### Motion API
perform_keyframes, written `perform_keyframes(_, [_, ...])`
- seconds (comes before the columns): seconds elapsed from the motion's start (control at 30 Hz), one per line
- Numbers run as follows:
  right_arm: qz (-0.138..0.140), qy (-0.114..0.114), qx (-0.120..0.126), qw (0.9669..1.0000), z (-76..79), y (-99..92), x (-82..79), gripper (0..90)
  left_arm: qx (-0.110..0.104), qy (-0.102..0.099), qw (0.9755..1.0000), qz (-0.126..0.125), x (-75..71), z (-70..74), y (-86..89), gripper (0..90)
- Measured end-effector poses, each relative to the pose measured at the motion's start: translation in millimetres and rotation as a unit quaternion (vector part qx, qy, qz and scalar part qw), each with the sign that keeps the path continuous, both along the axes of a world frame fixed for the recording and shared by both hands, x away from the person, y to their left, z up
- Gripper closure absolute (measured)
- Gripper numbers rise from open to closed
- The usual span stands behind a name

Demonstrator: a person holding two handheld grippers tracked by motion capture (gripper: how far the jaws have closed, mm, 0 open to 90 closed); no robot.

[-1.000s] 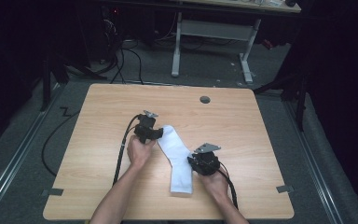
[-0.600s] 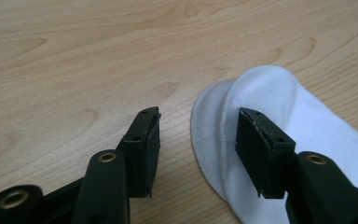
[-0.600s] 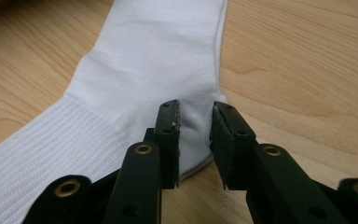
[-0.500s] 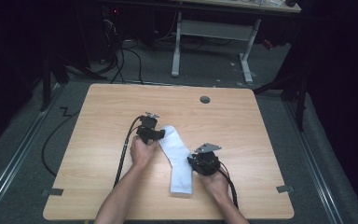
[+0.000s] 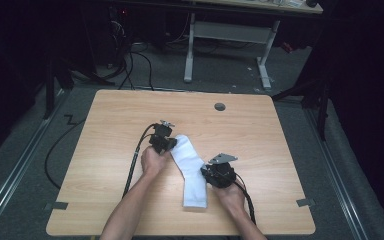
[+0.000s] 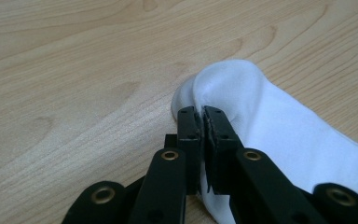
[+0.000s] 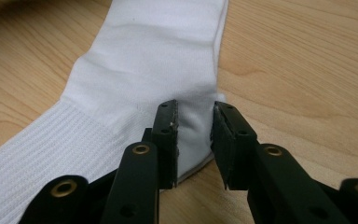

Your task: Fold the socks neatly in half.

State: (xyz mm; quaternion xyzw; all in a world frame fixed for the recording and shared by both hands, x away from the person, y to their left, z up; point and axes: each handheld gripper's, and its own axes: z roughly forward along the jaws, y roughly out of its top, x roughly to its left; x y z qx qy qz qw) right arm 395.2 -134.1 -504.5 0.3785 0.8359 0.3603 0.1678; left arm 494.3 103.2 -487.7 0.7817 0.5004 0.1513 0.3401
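Right gripper view has the right gripper (image 7: 194, 140) nearest, its jaws standing apart astride the edge of the white sock (image 7: 140, 70) near the ribbed cuff, not visibly pinching it. Farther up the wooden table (image 5: 280, 135), the left gripper (image 6: 201, 122) has just closed its jaws and now nips the sock's rounded toe end, fabric bunched between the pads. To do this well, I judge the right should bite fully before either hand lifts, keeping the cloth flat and taut
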Motion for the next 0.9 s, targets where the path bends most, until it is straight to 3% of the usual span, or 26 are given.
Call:
perform_keyframes(0.1, [-0.002, -0.001, 0.001, 1.0000, -0.2, -0.2, -0.2, 70.6, -0.021, -0.011, 0.9997, 0.006, -2.3, 5.3, 3.4, 86.6])
perform_keyframes(0.27, [-0.003, 0.012, 0.011, 0.9999, 0.6, -1.5, 0.8, 72.6, -0.034, -0.033, 0.9989, 0.004, -7.0, 17.2, 5.3, 87.0])
perform_keyframes(0.4, [0.000, 0.014, 0.008, 0.9999, 1.8, -0.6, 0.1, 74.4, -0.051, -0.050, 0.9974, -0.010, -12.7, 29.0, 5.3, 87.1])
perform_keyframes(0.5, [-0.002, 0.012, 0.009, 0.9999, 4.0, -0.5, -0.7, 75.9, -0.061, -0.058, 0.9963, -0.018, -16.1, 33.6, 5.2, 87.1])
perform_keyframes(0.63, [-0.003, -0.003, 0.030, 0.9995, 12.4, -1.6, -2.5, 78.7, -0.074, -0.066, 0.9947, -0.028, -19.8, 39.9, 6.6, 87.1])
perform_keyframes(0.8, [0.019, -0.011, 0.039, 0.9990, 21.3, 11.0, -2.1, 84.9, -0.087, -0.076, 0.9926, -0.037, -23.8, 46.1, 6.5, 87.1])
perform_keyframes(0.9, [0.028, -0.008, 0.036, 0.9989, 20.8, 22.7, 1.6, 87.3, -0.085, -0.082, 0.9919, -0.047, -25.7, 51.0, 6.6, 87.1])
